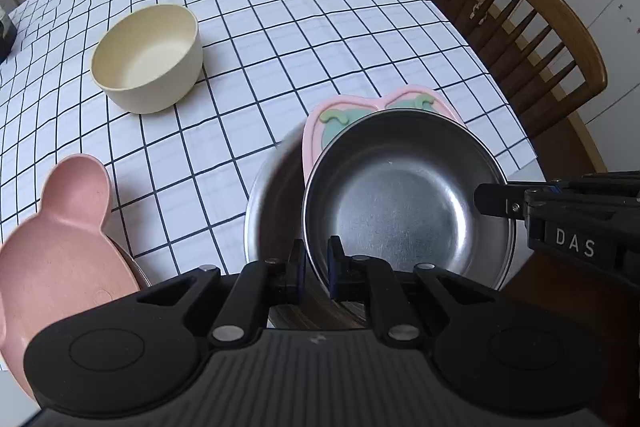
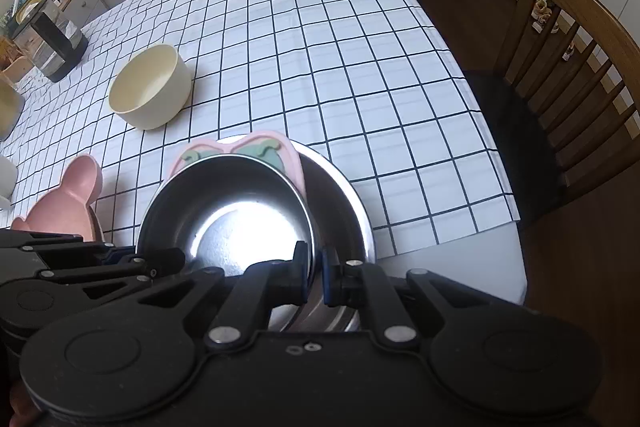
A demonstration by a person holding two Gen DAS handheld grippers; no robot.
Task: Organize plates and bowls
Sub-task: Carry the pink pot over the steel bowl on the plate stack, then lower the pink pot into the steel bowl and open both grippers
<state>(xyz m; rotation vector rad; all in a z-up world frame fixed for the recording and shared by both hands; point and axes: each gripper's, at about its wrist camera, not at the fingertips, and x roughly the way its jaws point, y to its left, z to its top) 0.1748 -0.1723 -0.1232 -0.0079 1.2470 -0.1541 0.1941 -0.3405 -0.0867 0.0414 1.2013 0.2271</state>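
steel bowl [image 1: 400,199]: left wrist view, lower middle, held up over the pink plate [image 1: 320,115] and a second steel bowl [image 1: 272,203]
left tool [image 1: 316,263]: clamped tight on the held bowl's near rim, bottom centre
right tool [image 1: 496,205]: comes in from the right edge, pinching the rim too
cream bowl [image 1: 148,59]: upper left on the checked table [image 1: 300,7]
bunny plate [image 1: 60,247]: lower left
right wrist view: same steel bowl [image 2: 236,211] centre-low, right tool [image 2: 316,269] shut on its rim, left tool [image 2: 168,259] at lower left, cream bowl [image 2: 148,91] upper left
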